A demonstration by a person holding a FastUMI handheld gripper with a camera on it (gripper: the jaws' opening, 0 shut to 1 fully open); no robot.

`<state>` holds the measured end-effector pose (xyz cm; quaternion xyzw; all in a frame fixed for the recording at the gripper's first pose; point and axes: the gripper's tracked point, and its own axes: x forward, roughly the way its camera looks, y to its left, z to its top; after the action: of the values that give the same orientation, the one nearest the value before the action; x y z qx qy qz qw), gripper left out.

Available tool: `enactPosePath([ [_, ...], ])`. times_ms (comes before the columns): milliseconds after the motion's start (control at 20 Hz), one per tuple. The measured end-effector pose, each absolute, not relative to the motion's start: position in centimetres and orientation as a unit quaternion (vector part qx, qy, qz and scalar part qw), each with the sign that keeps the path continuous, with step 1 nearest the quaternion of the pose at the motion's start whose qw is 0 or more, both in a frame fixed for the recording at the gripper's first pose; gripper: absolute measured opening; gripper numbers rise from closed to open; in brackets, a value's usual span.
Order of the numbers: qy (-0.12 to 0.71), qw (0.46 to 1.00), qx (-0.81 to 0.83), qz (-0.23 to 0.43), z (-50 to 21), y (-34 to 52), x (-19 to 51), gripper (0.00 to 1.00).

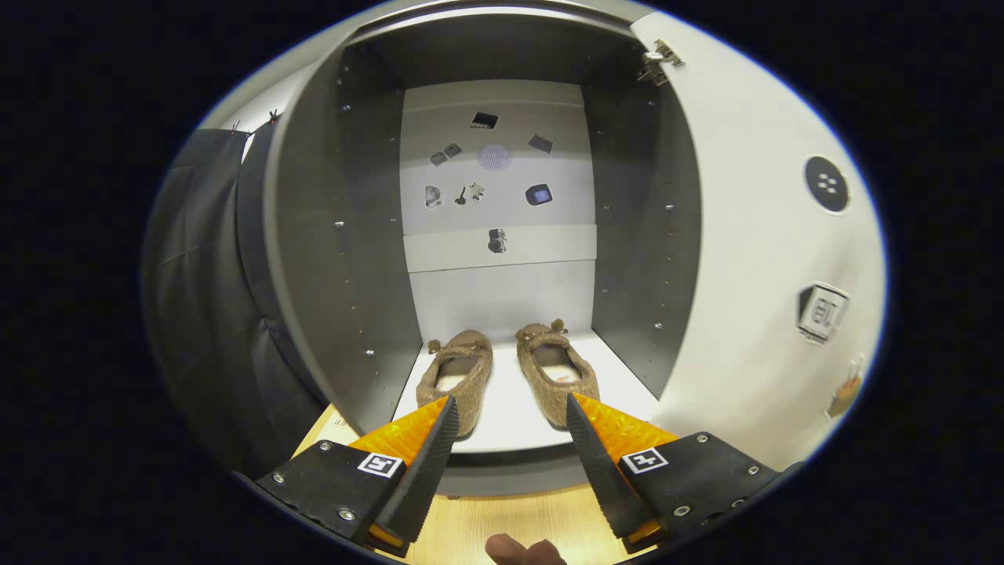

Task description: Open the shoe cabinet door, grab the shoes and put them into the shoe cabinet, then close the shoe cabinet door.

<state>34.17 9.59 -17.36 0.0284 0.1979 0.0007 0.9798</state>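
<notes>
Status: the shoe cabinet (pixel 314 259) stands open, with its door (pixel 753 298) swung wide at 3 o'clock from the compartment. Both shoes (pixel 506 377) rest side by side on the white shelf (pixel 620 384), toes toward the back panel, heels near the front lip. By the look of it, the opening and loading steps are complete; only door closure remains.

Gripper (pixel 508 420): fingers spread wide, holding nothing. The fingertips lie just in front of the shoe heels, one tip before each shoe; contact cannot be confirmed.

Surroundings:
- Back panel (pixel 498 173) carries several small dark stickers or objects at 12 o'clock above the shoes; detail too small to identify.
- Hinge hardware (pixel 657 61) sits at the door's top inner corner, at 1 o'clock.
- Door inner face bears a round dark badge (pixel 827 184) and a square marker (pixel 821 312).
- Wooden floor (pixel 510 526) lies below the cabinet front at 6 o'clock, where a fingertip (pixel 524 549) of the person shows.

Obstruction: the gripper sits in the doorway and, in my judgement, must retreat before the door can swing shut.
</notes>
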Motion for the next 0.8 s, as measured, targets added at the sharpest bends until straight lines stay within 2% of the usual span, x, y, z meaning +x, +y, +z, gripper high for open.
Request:
enactPosePath([
  [350,0.187,0.982,-0.001,0.000,-14.6,7.7,24.6,0.91],
  [800,0.156,0.986,0.008,0.057,-11.6,-0.6,11.7,0.91],
])
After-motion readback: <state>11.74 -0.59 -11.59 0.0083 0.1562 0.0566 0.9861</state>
